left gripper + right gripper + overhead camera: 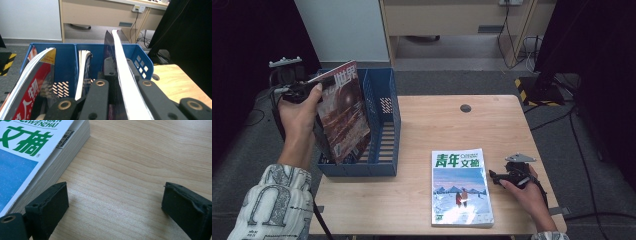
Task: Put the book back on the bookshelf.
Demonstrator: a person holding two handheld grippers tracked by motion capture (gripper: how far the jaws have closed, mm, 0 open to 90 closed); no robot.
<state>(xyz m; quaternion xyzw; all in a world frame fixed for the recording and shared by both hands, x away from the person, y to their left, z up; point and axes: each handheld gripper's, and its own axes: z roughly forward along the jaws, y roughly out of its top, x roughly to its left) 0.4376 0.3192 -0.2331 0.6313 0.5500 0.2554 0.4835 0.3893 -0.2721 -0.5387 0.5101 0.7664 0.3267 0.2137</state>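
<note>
Nearest the person, at about 5 o'clock on the wooden table, the right gripper rests low with its jaws spread wide and nothing between them; in the right gripper view the two black fingertips stand far apart over bare wood. Just beside this gripper, toward 9 o'clock of it, a thick white book lies flat, cover up, with green characters at its top and a blue snow scene below. The book's page edge runs close beside one fingertip of the right gripper, but contact cannot be confirmed. Farther off, at about 10 o'clock on the table, a blue file rack stands at the left edge, divided into compartments. The left hand holds the left gripper raised above the rack's left side, jaws clamped on the upper edge of a dark red magazine. The magazine hangs tilted, its lower end down inside the rack. In the left gripper view the magazine's white page edge runs straight up between the closed jaws, with the rack's blue back wall behind it. Two other magazines stand in the compartments toward 9 o'clock of it. At 12 o'clock a round hole sits near the table's far edge.
</note>
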